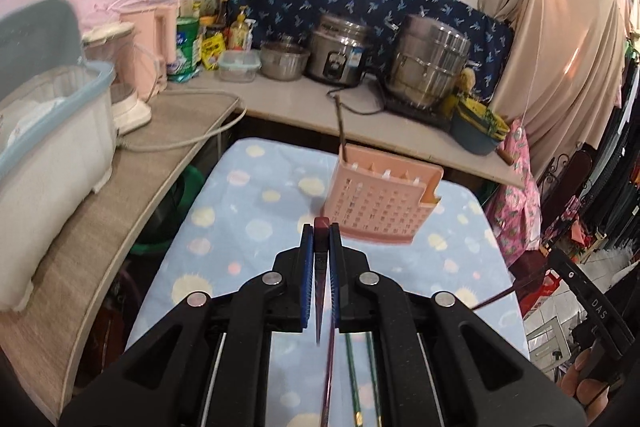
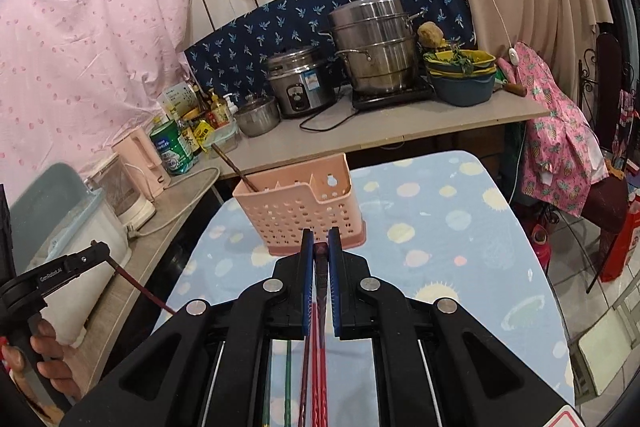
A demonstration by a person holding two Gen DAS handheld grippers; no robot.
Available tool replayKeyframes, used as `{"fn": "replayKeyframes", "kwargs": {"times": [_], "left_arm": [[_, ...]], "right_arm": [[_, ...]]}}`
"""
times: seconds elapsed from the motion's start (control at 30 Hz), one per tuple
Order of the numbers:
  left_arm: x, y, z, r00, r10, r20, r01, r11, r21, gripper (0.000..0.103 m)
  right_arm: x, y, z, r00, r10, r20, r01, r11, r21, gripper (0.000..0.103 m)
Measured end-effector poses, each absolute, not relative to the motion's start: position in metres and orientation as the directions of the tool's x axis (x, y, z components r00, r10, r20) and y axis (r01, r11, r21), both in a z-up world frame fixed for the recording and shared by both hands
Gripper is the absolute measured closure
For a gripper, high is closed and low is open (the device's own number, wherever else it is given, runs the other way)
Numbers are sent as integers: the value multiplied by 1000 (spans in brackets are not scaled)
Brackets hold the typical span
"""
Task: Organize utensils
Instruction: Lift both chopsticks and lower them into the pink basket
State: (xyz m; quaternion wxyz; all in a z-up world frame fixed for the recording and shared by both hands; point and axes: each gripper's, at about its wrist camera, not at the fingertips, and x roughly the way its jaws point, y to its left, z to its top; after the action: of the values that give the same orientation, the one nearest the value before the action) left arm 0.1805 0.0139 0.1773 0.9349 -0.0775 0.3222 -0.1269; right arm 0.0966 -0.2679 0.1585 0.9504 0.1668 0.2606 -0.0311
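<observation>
Between both clamped grippers: left gripper [image 1: 321, 227] pinches dark red chopstick [image 1: 320, 291]; right gripper [image 2: 321, 237] pinches red chopsticks [image 2: 319, 347]. Risk: long free ends swing, strike rim of pink perforated plastic holder [image 2: 304, 207], slip from pads.

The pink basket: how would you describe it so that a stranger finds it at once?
Look at the table with the pale blue dotted cloth. Near its far end stands the pink basket, a plastic holder with rows of small holes. It alone stands upright on the cloth, and a dark stick leans out of it.
</observation>
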Motion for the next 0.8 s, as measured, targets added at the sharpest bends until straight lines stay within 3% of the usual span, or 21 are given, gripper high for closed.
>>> {"fn": "replayKeyframes", "kwargs": {"times": [0.53, 0.8], "left_arm": [[265, -19, 273, 871, -302, -388, 206, 941, -268, 96], [304, -34, 287, 903, -285, -320, 201, 942, -270, 96]], "right_arm": [[181, -292, 244, 949, -23, -316, 136, 931, 340, 96], [230, -302, 271, 969, -36, -243, 128, 918, 374, 96]]}}
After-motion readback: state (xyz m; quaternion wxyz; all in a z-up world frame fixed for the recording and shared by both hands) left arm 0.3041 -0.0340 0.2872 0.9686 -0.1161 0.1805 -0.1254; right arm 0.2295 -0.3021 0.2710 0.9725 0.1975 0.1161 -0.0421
